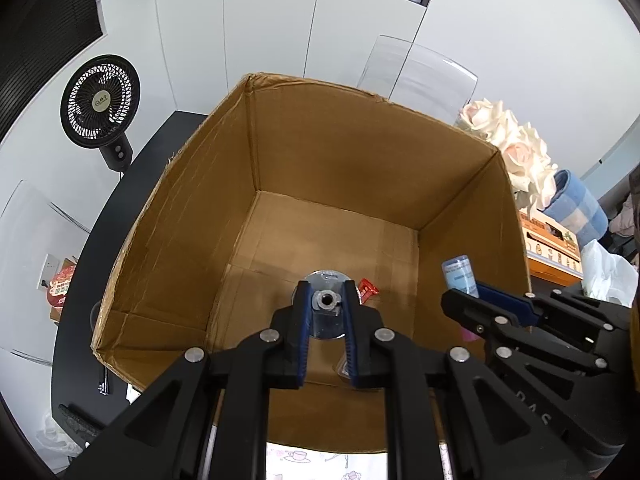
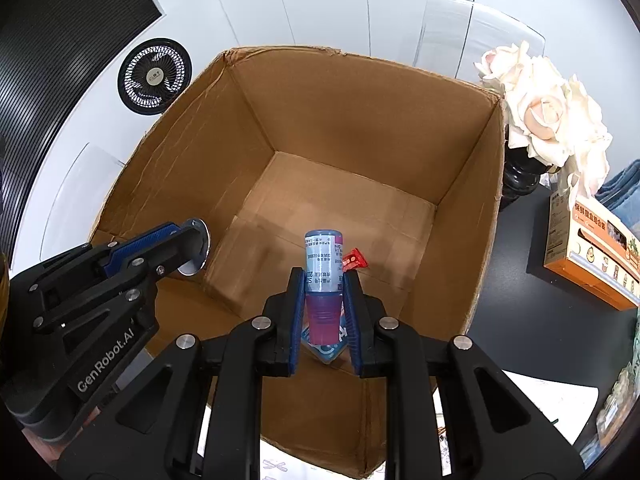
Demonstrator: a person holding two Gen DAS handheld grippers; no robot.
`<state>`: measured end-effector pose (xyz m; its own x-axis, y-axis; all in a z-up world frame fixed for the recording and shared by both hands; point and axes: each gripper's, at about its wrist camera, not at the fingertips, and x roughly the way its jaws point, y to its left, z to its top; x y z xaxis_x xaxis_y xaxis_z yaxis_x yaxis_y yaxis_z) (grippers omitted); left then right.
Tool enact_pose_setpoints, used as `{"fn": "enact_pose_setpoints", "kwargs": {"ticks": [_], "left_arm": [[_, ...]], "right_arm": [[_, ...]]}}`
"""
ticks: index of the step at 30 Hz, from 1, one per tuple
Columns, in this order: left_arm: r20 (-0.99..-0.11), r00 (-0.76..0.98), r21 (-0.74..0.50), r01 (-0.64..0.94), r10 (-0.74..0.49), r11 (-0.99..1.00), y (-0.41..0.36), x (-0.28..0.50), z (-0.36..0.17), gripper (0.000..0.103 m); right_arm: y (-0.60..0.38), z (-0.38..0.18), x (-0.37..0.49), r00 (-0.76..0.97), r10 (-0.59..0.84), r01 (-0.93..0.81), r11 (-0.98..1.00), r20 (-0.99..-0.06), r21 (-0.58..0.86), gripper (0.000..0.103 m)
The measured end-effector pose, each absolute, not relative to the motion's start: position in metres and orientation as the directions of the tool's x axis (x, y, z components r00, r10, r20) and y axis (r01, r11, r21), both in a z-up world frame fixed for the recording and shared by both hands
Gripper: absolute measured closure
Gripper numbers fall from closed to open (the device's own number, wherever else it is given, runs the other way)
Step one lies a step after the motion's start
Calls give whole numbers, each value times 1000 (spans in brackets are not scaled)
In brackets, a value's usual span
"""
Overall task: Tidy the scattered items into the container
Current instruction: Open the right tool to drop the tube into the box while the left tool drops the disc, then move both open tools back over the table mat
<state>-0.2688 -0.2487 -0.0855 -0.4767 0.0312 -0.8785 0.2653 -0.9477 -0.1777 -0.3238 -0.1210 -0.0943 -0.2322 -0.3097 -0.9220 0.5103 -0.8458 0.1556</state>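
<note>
Two grippers are held above the open cardboard box [image 2: 360,128] at once, each loaded; the left gripper [image 1: 325,308] is clamped on a chromed metal fitting [image 1: 325,280] with a round flange and a grey threaded stub, and the right gripper [image 2: 323,300] is clamped on a small bottle [image 2: 323,264] with a pink body and a pale blue printed label. Both items hang over the near part of the box interior, not yet released; a red sachet [image 2: 355,260] already lies on the box floor, and a blue-and-white flat packet [image 2: 326,350] shows low in the right wrist view, under the bottle.

Hazards from this position, by judgement:

1. Impact; the metal fitting looks dense, and a release from this height could dent the cardboard floor or strike the red sachet, which lies just beyond it in the left wrist view.
2. Bounce or roll; the bottle is cylindrical and would likely roll on landing; damage is possible if the fitting lands on it afterwards.
3. Collision of tools; the two grippers sit close together over the same side of the box, so simultaneous opening or lowering could bring their fingers into contact.
4. Rim strike; the near wall lies directly below both tools, and a low withdrawal could catch it and shift the box.

Lower each item before opening the fingers; release one at a time.
</note>
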Motion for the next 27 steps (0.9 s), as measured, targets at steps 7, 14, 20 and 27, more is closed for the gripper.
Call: {"fn": "enact_pose_setpoints", "kwargs": {"ticks": [7, 14, 20, 27], "left_arm": [[-871, -491, -141, 292, -22, -946, -255, -263, -79, 54], [-872, -489, -211, 347, 15, -914, -269, -251, -72, 5], [-874, -485, -157, 310, -14, -938, -252, -244, -61, 0], [-863, -503, -69, 206, -45, -976, -212, -240, -44, 0]], "right_arm": [[-106, -91, -319, -273, -284, 479, -869, -919, 126, 13], [-89, -72, -309, -325, -332, 491, -859, -885, 142, 0], [-81, -54, -293, -373, -325, 516, -851, -869, 97, 0], [-50, -37, -278, -405, -323, 509, -857, -856, 82, 0]]}}
